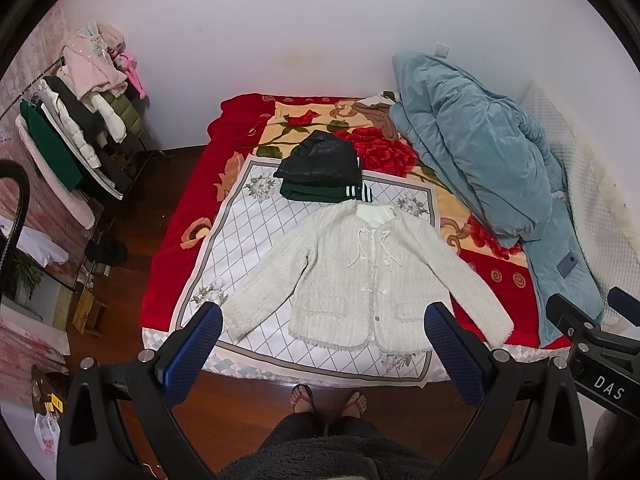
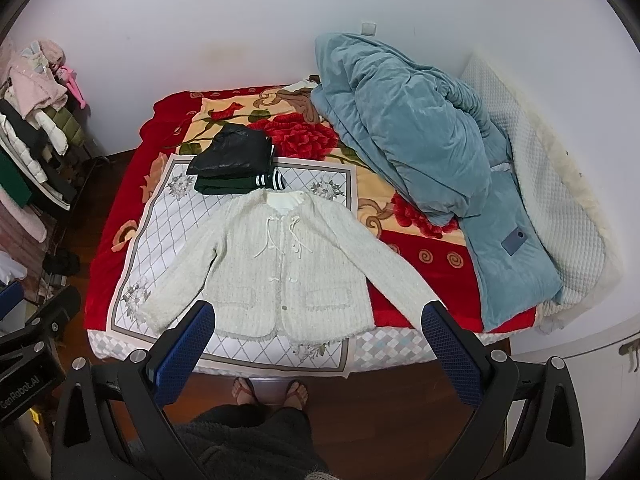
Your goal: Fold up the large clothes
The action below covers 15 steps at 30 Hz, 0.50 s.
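White jacket (image 1: 352, 276) lies spread flat before the folded pile (image 1: 320, 172); both hand-held grippers (image 1: 324, 344) (image 2: 318, 340) gape empty. Risk: loose ties snagging, skewing folds.

A white jacket (image 1: 360, 276) lies spread flat, front up, on a checked cloth (image 1: 256, 236) on the bed (image 1: 180, 216). Beyond it sit folded dark clothes (image 1: 320, 168). The left tool (image 1: 324, 344) hovers near, jaws wide apart and empty.
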Tool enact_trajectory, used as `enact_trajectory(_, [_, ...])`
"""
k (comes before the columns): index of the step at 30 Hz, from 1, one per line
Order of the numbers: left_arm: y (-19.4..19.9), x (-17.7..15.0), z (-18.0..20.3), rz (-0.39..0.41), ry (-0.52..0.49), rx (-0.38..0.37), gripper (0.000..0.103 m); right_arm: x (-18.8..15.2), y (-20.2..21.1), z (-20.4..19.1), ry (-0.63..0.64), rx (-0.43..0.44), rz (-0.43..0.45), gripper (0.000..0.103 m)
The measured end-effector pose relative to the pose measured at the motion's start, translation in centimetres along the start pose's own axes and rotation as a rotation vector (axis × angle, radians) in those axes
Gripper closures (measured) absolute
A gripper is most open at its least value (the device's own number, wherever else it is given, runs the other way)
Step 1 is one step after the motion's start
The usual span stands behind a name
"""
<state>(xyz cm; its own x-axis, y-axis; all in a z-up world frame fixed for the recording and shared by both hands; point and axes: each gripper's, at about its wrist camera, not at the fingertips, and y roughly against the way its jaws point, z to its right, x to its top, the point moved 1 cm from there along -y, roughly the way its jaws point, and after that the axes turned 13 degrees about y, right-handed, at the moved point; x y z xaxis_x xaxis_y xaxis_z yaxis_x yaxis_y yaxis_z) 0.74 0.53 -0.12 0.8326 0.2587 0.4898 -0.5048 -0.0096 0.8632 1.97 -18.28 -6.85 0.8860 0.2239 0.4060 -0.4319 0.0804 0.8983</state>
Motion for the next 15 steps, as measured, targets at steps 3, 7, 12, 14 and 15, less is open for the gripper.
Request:
enact_trajectory(3, [0.01, 0.07, 0.11, 0.001, 0.0, 0.0, 0.0, 0.02, 0.01, 0.01, 0.009, 0.005, 0.017, 0.0])
enact_trajectory(7, [0.01, -0.04, 0.23, 0.003, -0.001, 0.002, 0.0, 0.02, 0.08, -0.09, 0.012, 0.005, 0.018, 0.0])
enact_trajectory(12, [0.01, -0.11, 0.23, 0.006, -0.002, 0.001, 0.0, 0.11, 0.28, -0.12, 0.014, 0.004, 0.019, 0.0])
enact_trajectory(14, [0.05, -0.09, 0.23, 0.006, 0.0, 0.0, 0.0, 0.14, 0.31, -0.17, 0.015, 0.002, 0.02, 0.0])
enact_trajectory(15, [0.02, -0.14, 0.25, 0.007, -0.003, 0.001, 0.0, 0.17, 0.34, -0.15, 0.016, 0.002, 0.021, 0.0])
